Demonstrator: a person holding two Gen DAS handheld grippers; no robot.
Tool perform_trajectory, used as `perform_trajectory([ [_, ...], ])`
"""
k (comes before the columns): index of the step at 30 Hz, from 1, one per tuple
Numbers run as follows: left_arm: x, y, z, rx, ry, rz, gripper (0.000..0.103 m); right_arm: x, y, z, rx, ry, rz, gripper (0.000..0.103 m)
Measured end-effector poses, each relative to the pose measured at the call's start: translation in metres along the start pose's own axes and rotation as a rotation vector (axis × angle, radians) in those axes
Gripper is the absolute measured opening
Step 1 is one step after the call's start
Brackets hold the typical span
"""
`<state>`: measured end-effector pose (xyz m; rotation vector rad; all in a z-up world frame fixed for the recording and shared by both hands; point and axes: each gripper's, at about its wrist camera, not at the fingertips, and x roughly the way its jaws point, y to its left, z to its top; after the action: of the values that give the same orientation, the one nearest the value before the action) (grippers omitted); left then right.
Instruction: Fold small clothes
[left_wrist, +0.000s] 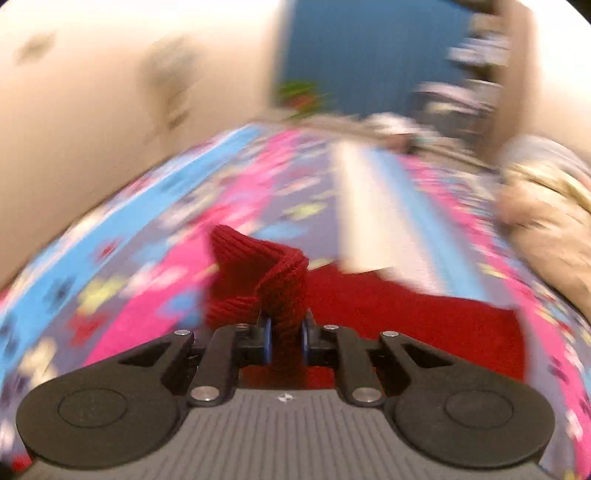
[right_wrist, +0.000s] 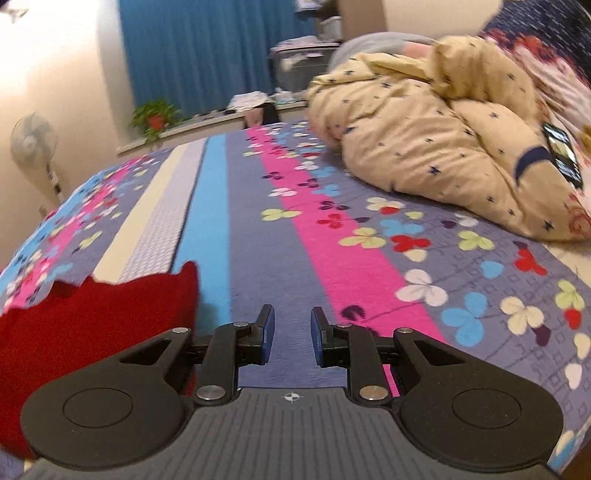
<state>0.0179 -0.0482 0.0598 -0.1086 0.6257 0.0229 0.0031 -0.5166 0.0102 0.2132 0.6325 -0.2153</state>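
Note:
A red knitted garment (left_wrist: 406, 317) lies on a flowered bedspread (left_wrist: 155, 258). My left gripper (left_wrist: 286, 332) is shut on a ribbed red edge of it (left_wrist: 284, 280), which stands bunched up between the blue pads and lifts off the bed. The left wrist view is blurred. In the right wrist view the same red garment (right_wrist: 96, 314) lies at the lower left. My right gripper (right_wrist: 292, 321) is beside it, to its right, over the bedspread (right_wrist: 258, 221). Its jaws stand a little apart with nothing between them.
A cream quilt with dark stars (right_wrist: 436, 136) is heaped at the far right of the bed, with a phone (right_wrist: 561, 155) on it. Beyond the bed are a blue curtain (right_wrist: 199, 55), a potted plant (right_wrist: 155, 118) and a standing fan (right_wrist: 35, 147).

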Motion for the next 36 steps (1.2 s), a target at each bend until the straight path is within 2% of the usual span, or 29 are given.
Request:
perform_trajectory([
  [2,-0.006,-0.059,-0.002,0.132,-0.02,-0.116,0.015,-0.001,-0.01,0.001,0.024,-0.012,-0.022,0.022],
  [5,-0.008,-0.138,-0.037,0.321,-0.003,-0.278,0.015,-0.006,-0.023,0.001,0.06,-0.052,-0.093,0.022],
  [8,0.008,-0.199,-0.095,0.516,0.124,-0.453,0.016,-0.005,-0.037,0.001,0.118,-0.054,-0.11,0.022],
  [9,0.017,-0.212,-0.114,0.563,0.19,-0.497,0.021,-0.004,-0.04,0.0,0.133,-0.044,-0.102,0.022],
  [10,0.023,-0.22,-0.13,0.59,0.235,-0.521,0.027,-0.003,-0.042,-0.001,0.141,-0.034,-0.092,0.022],
  [11,0.025,-0.22,-0.139,0.601,0.238,-0.524,0.032,-0.002,-0.042,-0.002,0.142,-0.026,-0.081,0.022],
  [12,0.022,-0.216,-0.141,0.593,0.204,-0.528,0.038,-0.002,-0.04,-0.003,0.137,-0.022,-0.067,0.022],
  [13,0.018,-0.209,-0.138,0.568,0.19,-0.55,0.047,-0.002,-0.037,-0.004,0.128,-0.019,-0.045,0.022],
  [15,0.007,-0.188,-0.128,0.482,0.193,-0.608,0.057,-0.001,-0.029,-0.006,0.1,-0.01,0.021,0.022],
  [16,0.004,-0.174,-0.121,0.445,0.182,-0.624,0.058,0.0,-0.023,-0.005,0.086,-0.003,0.058,0.023],
  [18,-0.008,-0.15,-0.112,0.428,0.157,-0.613,0.058,0.003,-0.008,-0.006,0.056,0.021,0.145,0.025],
  [22,-0.02,-0.105,-0.09,0.47,0.11,-0.529,0.058,0.008,0.026,-0.007,-0.006,0.064,0.291,0.028],
  [26,-0.021,-0.066,-0.073,0.564,0.085,-0.458,0.059,0.018,0.064,-0.013,-0.039,0.185,0.439,0.046],
  [29,-0.019,-0.041,-0.066,0.626,0.04,-0.416,0.061,0.027,0.095,-0.023,-0.105,0.265,0.47,0.048],
  [31,-0.014,-0.023,-0.068,0.618,0.005,-0.396,0.062,0.033,0.112,-0.03,-0.153,0.3,0.458,0.048],
  [33,-0.003,-0.008,-0.073,0.561,-0.009,-0.375,0.063,0.038,0.123,-0.037,-0.203,0.317,0.419,0.045],
  [34,0.005,-0.002,-0.075,0.534,0.015,-0.35,0.062,0.039,0.127,-0.039,-0.22,0.314,0.409,0.039],
  [35,0.011,-0.002,-0.074,0.527,0.037,-0.316,0.062,0.039,0.129,-0.04,-0.226,0.313,0.426,0.02],
  [36,0.012,-0.003,-0.071,0.524,0.01,-0.295,0.062,0.037,0.132,-0.04,-0.229,0.304,0.436,0.018],
])
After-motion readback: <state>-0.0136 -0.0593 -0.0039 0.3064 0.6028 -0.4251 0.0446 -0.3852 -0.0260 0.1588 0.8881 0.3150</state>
